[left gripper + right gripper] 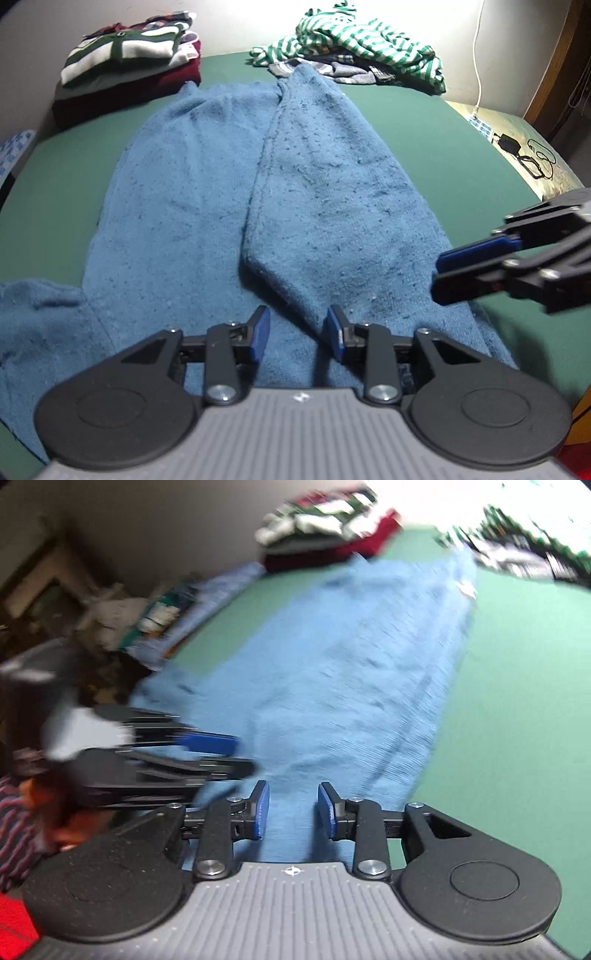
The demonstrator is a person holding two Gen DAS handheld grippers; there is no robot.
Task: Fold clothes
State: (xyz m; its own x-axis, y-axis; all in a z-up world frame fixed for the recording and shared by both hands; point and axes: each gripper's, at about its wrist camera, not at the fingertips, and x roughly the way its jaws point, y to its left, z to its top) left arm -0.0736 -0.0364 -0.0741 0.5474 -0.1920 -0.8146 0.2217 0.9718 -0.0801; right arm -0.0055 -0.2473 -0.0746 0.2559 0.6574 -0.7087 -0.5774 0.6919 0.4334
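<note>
Both grippers hang over a blue sweater [236, 192] spread on a green bed cover [424, 155]. In the left wrist view the left gripper [295, 332] has its blue pads apart, with only the knit below them and nothing pinched. From the right edge of the same view the right gripper [439, 271] reaches in sideways above the sweater's near right edge; its two fingers show a narrow gap with nothing in it.

That sharp view lays out the garment: the right side is folded over toward the middle, forming a long edge down the centre, and the left sleeve [33, 317] still lies spread out to the side. At the far end sit a folded pile of clothes [125, 62] on the left and a loose heap of green striped clothes [354, 44] on the right. A white cable [480, 55] runs down the wall to a charger [509, 142] on the bed.

The right wrist view is smeared by motion. It shows the right gripper [291, 808] with pads apart over the sweater's edge, the left gripper [236, 755] entering from the left, and floor clutter [122, 616] beside the bed that the other camera misses.
</note>
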